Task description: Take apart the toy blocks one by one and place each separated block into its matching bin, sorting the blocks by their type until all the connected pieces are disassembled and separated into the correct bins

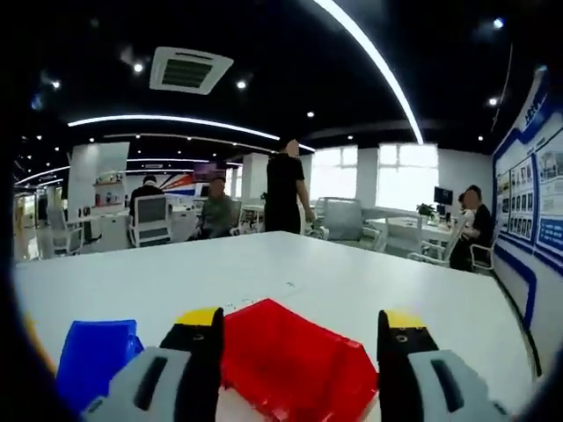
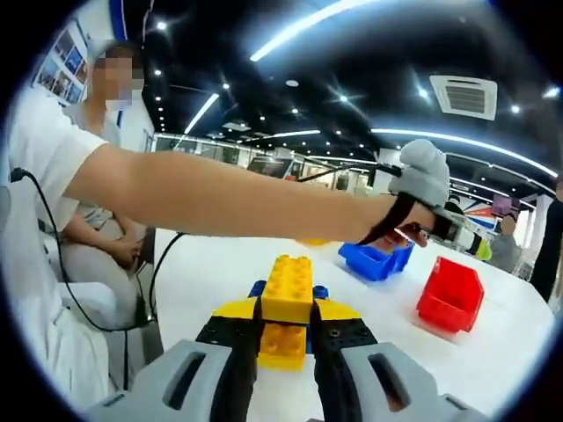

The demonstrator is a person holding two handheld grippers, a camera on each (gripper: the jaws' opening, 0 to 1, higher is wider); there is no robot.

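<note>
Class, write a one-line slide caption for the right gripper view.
Right hand-held gripper shut on yellow toy blocks above a white table, with blue bin and red bin beyond.

White short sleeve (image 2: 44,149), grey-black tools (image 2: 286,352)

Two bins sit on a table (image 1: 352,281). One bin (image 1: 299,360) lies right of the other bin (image 1: 92,356) (apart, in the left gripper view).

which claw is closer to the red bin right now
Left. The left claw hangs just above the red bin, which sits between its jaws. The right claw is back across the table, shut on the yellow block stack, with the bin well ahead of it.
</note>
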